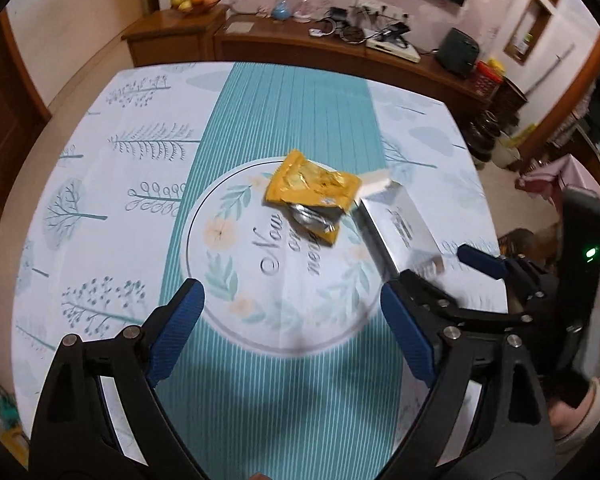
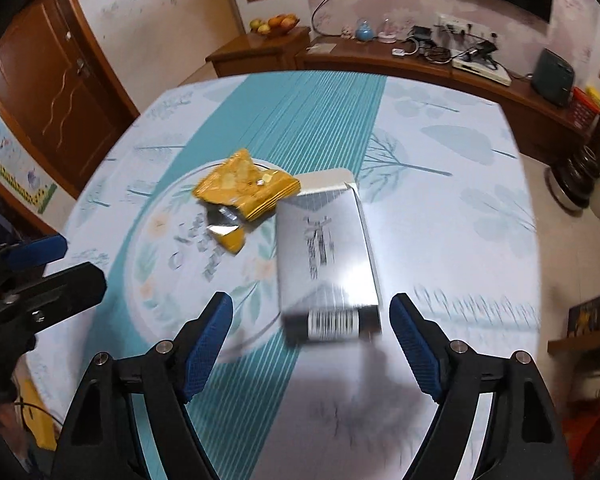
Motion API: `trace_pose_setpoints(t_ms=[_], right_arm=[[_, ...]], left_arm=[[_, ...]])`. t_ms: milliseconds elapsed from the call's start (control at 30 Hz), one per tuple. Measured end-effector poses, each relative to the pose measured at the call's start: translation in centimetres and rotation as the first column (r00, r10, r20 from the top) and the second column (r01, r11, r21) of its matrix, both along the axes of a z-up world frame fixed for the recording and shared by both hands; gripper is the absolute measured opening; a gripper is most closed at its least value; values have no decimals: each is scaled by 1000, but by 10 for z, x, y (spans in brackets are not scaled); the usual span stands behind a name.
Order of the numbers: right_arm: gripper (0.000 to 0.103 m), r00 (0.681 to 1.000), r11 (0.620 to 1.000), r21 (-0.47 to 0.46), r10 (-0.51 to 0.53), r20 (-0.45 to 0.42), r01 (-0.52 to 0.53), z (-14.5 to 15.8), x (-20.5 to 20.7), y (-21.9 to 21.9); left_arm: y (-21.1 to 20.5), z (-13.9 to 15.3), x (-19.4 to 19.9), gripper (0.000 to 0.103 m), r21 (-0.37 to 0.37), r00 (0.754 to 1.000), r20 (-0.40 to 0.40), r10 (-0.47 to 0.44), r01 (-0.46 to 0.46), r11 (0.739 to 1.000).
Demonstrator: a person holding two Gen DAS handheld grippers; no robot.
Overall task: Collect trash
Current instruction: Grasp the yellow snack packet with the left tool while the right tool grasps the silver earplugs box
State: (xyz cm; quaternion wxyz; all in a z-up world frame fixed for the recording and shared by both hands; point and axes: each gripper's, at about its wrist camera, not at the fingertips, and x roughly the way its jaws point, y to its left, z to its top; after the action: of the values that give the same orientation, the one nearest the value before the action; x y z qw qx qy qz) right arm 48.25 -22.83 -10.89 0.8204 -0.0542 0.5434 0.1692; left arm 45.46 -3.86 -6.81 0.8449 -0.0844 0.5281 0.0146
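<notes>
Our left gripper [image 1: 292, 320] and right gripper [image 2: 312, 332] hang spread, empty. On the tabletop [image 2: 440, 208], the wrapper [image 2: 246, 192] looks light, crinkly; the box [image 2: 324, 248] stiff—we'd pinch its near end.

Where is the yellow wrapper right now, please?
The wrapper lies on the tablecloth's round printed emblem, mid-table in both views, its right end against the silver box.
</notes>
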Motion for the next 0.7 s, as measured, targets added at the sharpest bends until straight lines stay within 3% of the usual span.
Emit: trace_pose_setpoints(t_ms=[233, 400, 700], right_arm=[[82, 999, 997, -66, 30, -41, -33, -42, 28, 14], [62, 998, 994, -95, 55, 5, -54, -48, 38, 11], [61, 1000, 996, -90, -4, 25, 6, -50, 77, -20]], left_arm=[[8, -27, 37, 88, -28, 997, -45, 61, -63, 998], [8, -30, 52, 88, -56, 995, -56, 87, -90, 994], [4, -42, 91, 94, -112, 982, -118, 145, -159, 981]])
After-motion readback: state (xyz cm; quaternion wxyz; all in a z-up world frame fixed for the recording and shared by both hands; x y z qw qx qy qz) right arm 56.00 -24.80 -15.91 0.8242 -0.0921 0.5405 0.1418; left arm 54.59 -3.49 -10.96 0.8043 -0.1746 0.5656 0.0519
